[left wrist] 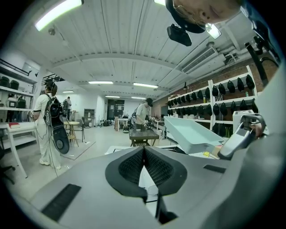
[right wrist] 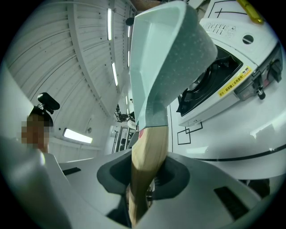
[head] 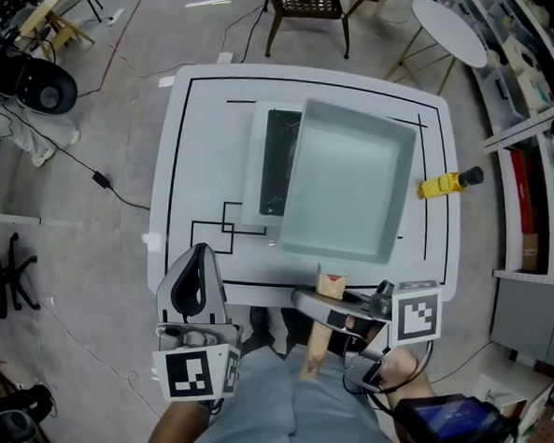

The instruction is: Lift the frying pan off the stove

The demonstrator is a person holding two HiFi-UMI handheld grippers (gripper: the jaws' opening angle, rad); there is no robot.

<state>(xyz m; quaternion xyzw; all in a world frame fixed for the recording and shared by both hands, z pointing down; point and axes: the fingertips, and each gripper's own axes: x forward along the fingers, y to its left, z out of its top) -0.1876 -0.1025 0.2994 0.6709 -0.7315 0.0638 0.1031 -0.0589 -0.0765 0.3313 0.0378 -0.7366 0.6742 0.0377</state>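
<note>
The pale mint, square frying pan [right wrist: 165, 58] hangs tilted above the white portable gas stove [right wrist: 210, 107], its speckled underside clear of the black burner. The right hand-held gripper [right wrist: 145, 179] has its jaws clamped partway closed on the pan's light wooden handle [right wrist: 147, 152]. The handle carries a small red mark where it meets the pan.

A yellow label strip [right wrist: 233, 82] runs along the stove's front, but its print is too small to read.

In the head view the pan covers the stove's right part, inside the black lines drawn on the white table [head: 179, 210]. A yellow-and-black tool [head: 445, 184] lies at the table's right edge, apart from the pan.

The left hand-held gripper [left wrist: 144, 154] hovers at the table's near edge, its pads pressed together on nothing.
</note>
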